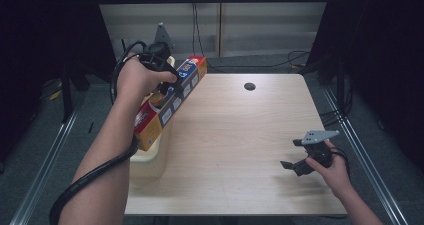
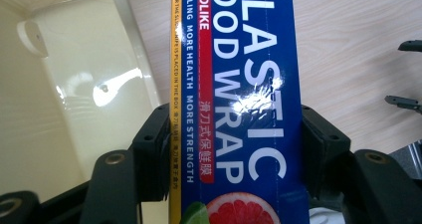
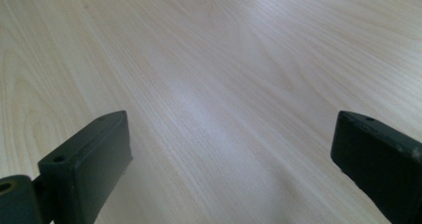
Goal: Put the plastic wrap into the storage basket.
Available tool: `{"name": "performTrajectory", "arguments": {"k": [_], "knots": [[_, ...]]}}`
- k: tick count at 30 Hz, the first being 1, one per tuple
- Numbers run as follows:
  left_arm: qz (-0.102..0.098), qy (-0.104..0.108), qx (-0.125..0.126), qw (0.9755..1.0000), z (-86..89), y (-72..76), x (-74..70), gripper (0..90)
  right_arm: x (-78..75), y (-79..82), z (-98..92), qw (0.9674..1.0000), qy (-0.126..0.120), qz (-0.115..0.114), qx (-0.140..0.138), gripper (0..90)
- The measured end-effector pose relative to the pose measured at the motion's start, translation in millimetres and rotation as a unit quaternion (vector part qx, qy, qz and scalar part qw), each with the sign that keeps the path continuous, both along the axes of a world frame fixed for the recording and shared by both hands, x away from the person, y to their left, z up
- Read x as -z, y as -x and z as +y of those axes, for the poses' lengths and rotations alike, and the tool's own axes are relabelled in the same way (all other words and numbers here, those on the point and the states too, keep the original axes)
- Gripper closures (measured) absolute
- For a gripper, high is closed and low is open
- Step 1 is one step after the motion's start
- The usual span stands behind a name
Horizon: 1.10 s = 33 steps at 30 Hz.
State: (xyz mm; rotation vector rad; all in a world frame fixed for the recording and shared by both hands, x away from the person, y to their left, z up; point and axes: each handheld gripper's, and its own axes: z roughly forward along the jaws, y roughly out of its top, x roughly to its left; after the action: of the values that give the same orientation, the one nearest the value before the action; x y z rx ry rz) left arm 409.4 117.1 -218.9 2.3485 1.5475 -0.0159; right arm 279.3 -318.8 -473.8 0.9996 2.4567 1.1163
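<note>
- At about 9 o'clock of the table, my left gripper is clenched on the plastic wrap box; in the left gripper view both jaws press its long sides.
- The box hangs in the air, tilted, over the cream bin at the table's left edge, one end pointing to 1 o'clock.
- I judge the lift is done; placing the box is left, into the bin or on the table I cannot tell.
- At 4 o'clock my right gripper waits released, its jaws wide apart above bare wood.
</note>
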Motion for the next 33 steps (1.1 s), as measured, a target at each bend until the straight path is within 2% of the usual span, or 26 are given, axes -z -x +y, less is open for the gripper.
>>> {"name": "performTrajectory", "arguments": {"k": [8, 17, 20, 33], "knots": [[-0.010, -0.001, -0.011, 0.9999, 9.8, 0.8, -6.4, 40.8, -0.1, 0.1, -0.2, 1.0000, 0.000, 0.001, 0.002, 2.5], [-0.012, 0.003, -0.025, 0.9996, 20.3, 4.4, -12.6, 40.8, -0.1, 0.2, 0.0, 1.0000, 0.000, 0.001, 0.002, 2.5], [-0.013, -0.003, -0.025, 0.9996, 25.1, 4.4, -14.6, 40.8, -0.2, 0.2, -0.1, 1.0000, 0.001, 0.001, 0.002, 2.5], [-0.018, -0.002, -0.052, 0.9985, 43.9, 7.7, -21.1, 40.8, -1.2, 0.6, -0.3, 1.0000, 0.002, -0.001, 0.004, 2.5]]}}
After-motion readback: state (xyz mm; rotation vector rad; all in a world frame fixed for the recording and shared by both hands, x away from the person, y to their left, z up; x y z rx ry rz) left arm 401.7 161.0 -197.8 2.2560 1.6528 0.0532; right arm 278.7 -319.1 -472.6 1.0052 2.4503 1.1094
